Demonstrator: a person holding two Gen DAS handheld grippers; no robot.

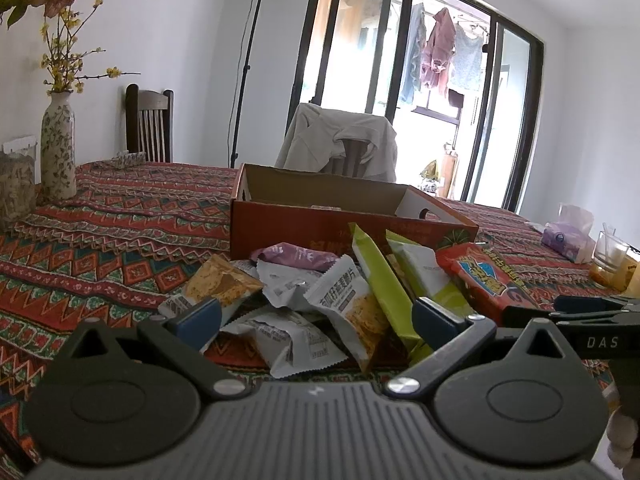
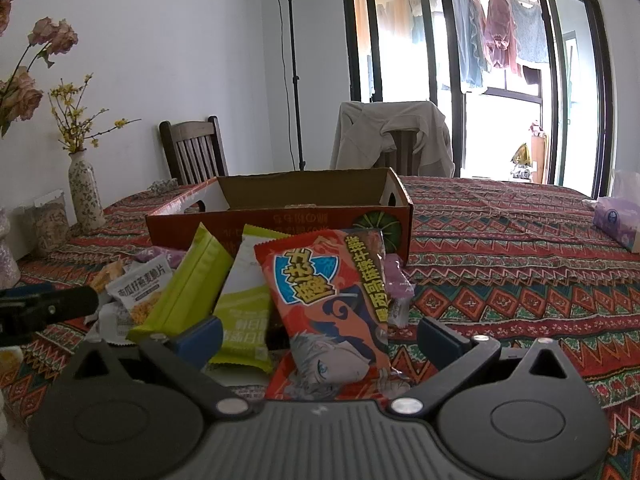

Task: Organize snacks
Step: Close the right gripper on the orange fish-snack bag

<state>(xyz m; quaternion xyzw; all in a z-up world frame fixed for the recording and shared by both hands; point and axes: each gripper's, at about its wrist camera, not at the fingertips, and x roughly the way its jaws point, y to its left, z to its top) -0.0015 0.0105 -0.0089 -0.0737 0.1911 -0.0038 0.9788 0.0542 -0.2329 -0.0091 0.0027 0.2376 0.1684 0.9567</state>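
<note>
A heap of snack packets lies on the patterned tablecloth in front of an open red cardboard box (image 1: 304, 224) (image 2: 280, 216). In the left wrist view my left gripper (image 1: 316, 320) stands open over white oat-crisp packets (image 1: 352, 300), with green packets (image 1: 384, 280) and a purple one (image 1: 296, 256) just beyond. In the right wrist view my right gripper (image 2: 320, 336) stands open, and a red cartoon-printed packet (image 2: 332, 304) lies between its blue fingers, with green packets (image 2: 188, 284) to its left. Nothing is gripped. The right gripper's side shows at the right edge of the left view.
A flowered vase (image 1: 58, 144) (image 2: 86, 192) and a glass jar (image 1: 16, 188) stand at the table's left. A tissue pack (image 1: 568, 236) (image 2: 616, 216) and a glass cup (image 1: 610, 252) sit at the right. Chairs (image 2: 196, 148), one draped with a jacket (image 1: 340, 140), stand behind the table.
</note>
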